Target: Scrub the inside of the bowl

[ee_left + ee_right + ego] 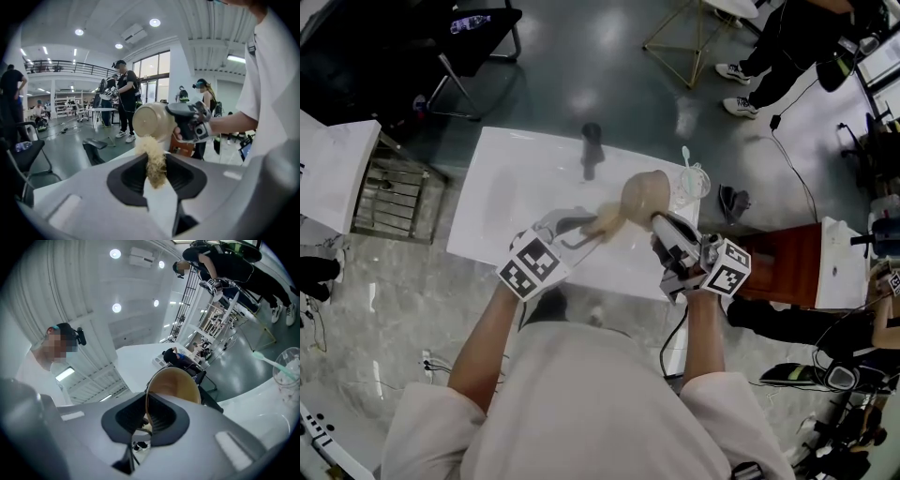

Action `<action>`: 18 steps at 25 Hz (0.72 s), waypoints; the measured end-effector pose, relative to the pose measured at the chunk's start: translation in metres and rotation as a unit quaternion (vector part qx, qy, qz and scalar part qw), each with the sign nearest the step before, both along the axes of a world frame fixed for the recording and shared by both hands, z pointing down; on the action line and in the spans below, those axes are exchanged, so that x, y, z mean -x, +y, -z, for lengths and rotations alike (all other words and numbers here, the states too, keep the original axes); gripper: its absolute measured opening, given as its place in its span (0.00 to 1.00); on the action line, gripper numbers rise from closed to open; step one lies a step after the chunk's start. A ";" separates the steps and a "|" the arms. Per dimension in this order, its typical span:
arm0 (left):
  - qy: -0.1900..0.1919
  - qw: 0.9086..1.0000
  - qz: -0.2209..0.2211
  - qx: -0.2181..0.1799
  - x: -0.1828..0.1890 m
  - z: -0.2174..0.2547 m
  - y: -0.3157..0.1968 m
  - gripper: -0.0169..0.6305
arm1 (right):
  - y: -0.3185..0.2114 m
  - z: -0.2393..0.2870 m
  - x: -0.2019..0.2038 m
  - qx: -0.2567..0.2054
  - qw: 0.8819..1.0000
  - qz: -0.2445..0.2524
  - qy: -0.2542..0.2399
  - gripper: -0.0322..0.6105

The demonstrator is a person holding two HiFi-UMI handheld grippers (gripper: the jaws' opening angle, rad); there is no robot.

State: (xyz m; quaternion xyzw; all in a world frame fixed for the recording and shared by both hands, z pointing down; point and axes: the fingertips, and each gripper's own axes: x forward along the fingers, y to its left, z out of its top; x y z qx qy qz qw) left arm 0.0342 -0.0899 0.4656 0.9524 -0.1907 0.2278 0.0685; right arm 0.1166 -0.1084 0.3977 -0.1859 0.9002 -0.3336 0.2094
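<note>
A clear cup (692, 183) is set near the right end of a white table (506, 187), a pale green handle (684, 156) stuck in it (the tool cannot be told). A dark upright object (592, 141) is seen at the far edge, a black chair (478, 28) beyond.

one bowl (644, 197), one scrubber (607, 221), two grippers (587, 230) (662, 223)

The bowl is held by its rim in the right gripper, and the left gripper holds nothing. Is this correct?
No. The left gripper is not empty: the left gripper view shows its jaws shut on a tan fibrous scrubber. The right gripper does hold the bowl by its rim.
</note>
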 end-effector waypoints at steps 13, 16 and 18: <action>0.036 0.999 0.008 -0.017 0.005 0.026 0.014 0.19 | -0.012 -0.050 0.037 0.009 0.989 0.012 0.149 0.08; 0.046 0.998 0.024 -0.022 0.017 0.034 0.011 0.19 | -0.013 -0.051 0.043 0.006 0.988 0.016 0.154 0.08; 0.055 0.997 0.040 -0.030 0.026 0.042 0.007 0.19 | -0.015 -0.049 0.045 0.004 0.987 0.015 0.161 0.08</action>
